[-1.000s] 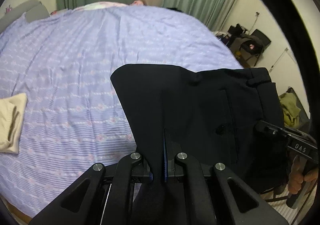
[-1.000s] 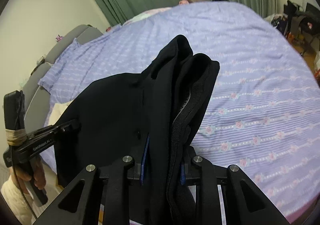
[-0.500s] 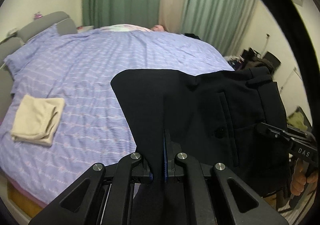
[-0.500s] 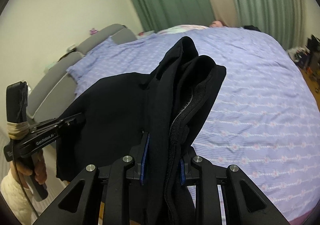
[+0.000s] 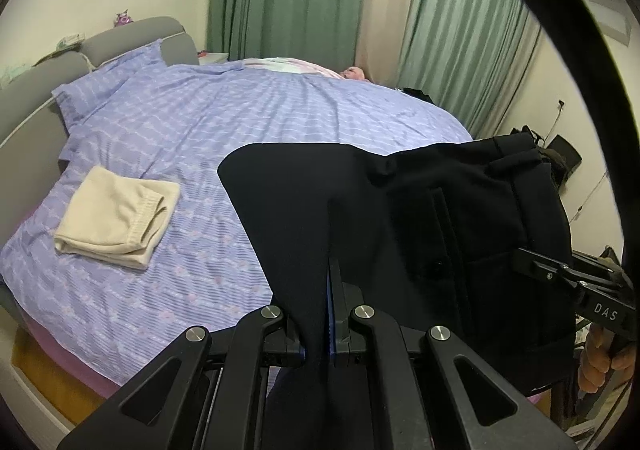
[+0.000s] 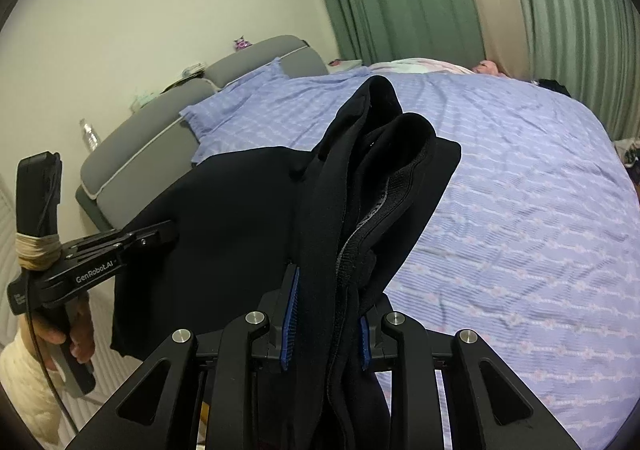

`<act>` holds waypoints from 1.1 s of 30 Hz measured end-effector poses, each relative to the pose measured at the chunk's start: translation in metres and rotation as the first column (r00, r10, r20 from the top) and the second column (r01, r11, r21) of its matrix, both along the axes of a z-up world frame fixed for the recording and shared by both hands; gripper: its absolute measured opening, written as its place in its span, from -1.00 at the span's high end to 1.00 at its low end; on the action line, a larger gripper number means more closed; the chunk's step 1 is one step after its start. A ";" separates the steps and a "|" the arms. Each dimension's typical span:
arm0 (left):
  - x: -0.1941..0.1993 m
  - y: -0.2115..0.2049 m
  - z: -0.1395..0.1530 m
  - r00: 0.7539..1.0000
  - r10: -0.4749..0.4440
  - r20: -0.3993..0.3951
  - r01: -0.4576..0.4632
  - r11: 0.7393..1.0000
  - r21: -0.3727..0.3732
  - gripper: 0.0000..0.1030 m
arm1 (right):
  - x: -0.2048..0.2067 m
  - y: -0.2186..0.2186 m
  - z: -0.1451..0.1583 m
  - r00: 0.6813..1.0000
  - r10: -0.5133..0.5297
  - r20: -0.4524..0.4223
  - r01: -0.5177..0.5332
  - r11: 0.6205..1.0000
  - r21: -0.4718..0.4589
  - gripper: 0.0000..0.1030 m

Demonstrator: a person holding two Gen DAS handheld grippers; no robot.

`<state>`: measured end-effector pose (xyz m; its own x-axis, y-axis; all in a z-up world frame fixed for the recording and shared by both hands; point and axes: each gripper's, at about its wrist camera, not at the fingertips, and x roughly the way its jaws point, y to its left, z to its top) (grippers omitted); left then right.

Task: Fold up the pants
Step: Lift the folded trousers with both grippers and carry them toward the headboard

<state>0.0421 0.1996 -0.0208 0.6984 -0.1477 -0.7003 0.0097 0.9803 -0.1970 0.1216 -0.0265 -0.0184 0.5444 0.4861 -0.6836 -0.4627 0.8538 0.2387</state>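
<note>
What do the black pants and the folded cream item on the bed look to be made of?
Black pants: smooth, matte woven cloth, probably a synthetic blend; it drapes flat, with a ribbed elastic band inside the waist. Folded cream item: soft knit, fleece-like, judging by its thick rounded folds and ribbed hem. Fibre cannot be confirmed.

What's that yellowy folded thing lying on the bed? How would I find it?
Start at the big bed with the purple striped sheet. Look toward its near edge, below the pillow, left of the black pants held up by the grippers. The folded cream cloth lies there alone, the only pale yellow thing on the purple.
</note>
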 end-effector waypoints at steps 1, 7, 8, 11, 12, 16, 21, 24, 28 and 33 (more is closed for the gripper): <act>-0.001 0.009 -0.002 1.000 0.000 0.000 0.000 1.000 -0.007 0.84 | -0.001 0.008 0.000 1.000 0.001 0.001 -0.001 1.000 0.001 0.52; 0.003 0.079 -0.012 0.999 -0.050 -0.020 0.049 0.998 -0.042 0.84 | -0.003 0.065 -0.010 0.999 -0.044 -0.016 0.044 0.999 0.000 0.52; 0.002 0.091 -0.014 0.998 -0.062 -0.025 0.061 0.997 -0.044 0.84 | -0.001 0.080 -0.012 0.997 -0.062 -0.036 0.062 0.998 0.002 0.52; 0.010 0.131 -0.018 0.996 -0.081 -0.030 0.081 0.997 -0.022 0.84 | 0.003 0.119 -0.018 0.996 -0.072 -0.055 0.072 0.997 -0.007 0.52; 0.012 0.142 -0.020 0.996 -0.080 -0.035 0.080 0.997 -0.025 0.84 | 0.004 0.128 -0.019 0.995 -0.075 -0.062 0.075 0.997 -0.005 0.52; 0.020 0.203 -0.024 0.996 -0.075 -0.046 0.073 0.997 -0.038 0.84 | 0.012 0.179 -0.022 0.995 -0.078 -0.067 0.079 0.997 0.006 0.52; 0.036 0.272 -0.028 0.997 -0.054 -0.050 0.053 0.998 -0.031 0.84 | 0.029 0.252 -0.030 0.996 -0.054 -0.075 0.056 0.998 0.019 0.52; 0.055 0.317 -0.032 0.998 -0.042 -0.049 0.041 0.999 -0.013 0.84 | 0.045 0.291 -0.034 0.997 -0.029 -0.070 0.029 1.000 0.007 0.52; 0.085 0.363 -0.036 0.998 -0.038 -0.044 0.039 0.999 0.015 0.84 | 0.076 0.343 -0.041 0.998 -0.001 -0.069 0.000 1.000 -0.008 0.52; 0.130 0.414 -0.047 0.999 -0.035 -0.040 0.037 0.998 0.049 0.84 | 0.120 0.391 -0.052 0.996 0.028 -0.084 -0.030 0.999 -0.019 0.52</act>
<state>0.1720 0.6136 -0.0683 0.6656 -0.1361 -0.7338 0.0381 0.9881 -0.1487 0.2413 0.3647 -0.0703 0.4706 0.4868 -0.7359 -0.4664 0.8452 0.2609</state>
